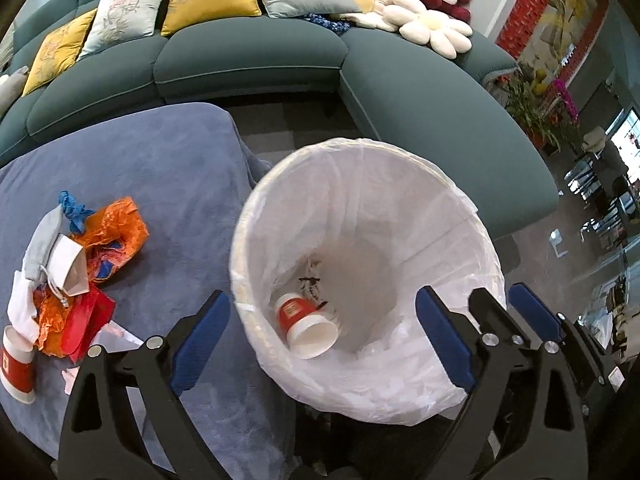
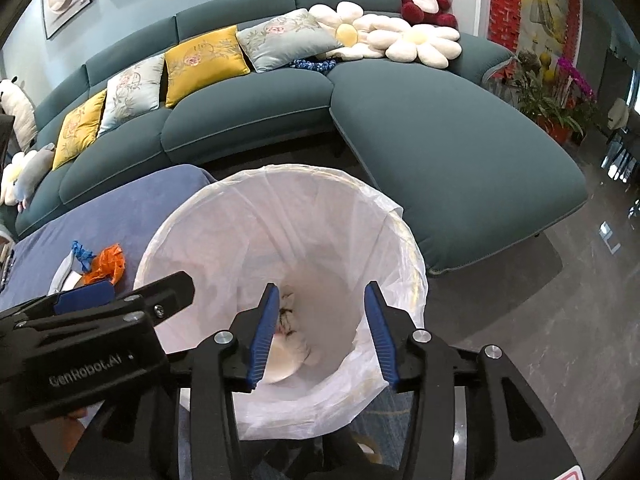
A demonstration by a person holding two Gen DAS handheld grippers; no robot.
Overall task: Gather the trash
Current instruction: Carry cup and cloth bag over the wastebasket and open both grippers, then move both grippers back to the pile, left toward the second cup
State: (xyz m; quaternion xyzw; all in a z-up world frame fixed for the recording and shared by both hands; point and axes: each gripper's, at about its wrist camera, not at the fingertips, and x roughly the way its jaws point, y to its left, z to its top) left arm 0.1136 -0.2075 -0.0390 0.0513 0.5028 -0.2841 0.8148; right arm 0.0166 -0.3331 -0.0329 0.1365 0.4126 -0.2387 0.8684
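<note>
Open left gripper (image 1: 320,344) above binned cup (image 1: 308,330).

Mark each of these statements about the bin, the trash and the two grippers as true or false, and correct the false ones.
1. A red and white paper cup lies on its side inside the lined bin. True.
2. The right gripper is clamped on an orange wrapper. False: it is open and holds nothing.
3. The left gripper is open over the bin. True.
4. All trash is off the blue tablecloth. False: an orange wrapper, a red bag and another cup lie there.
5. The bin has no liner. False: a white plastic bag lines it.
</note>
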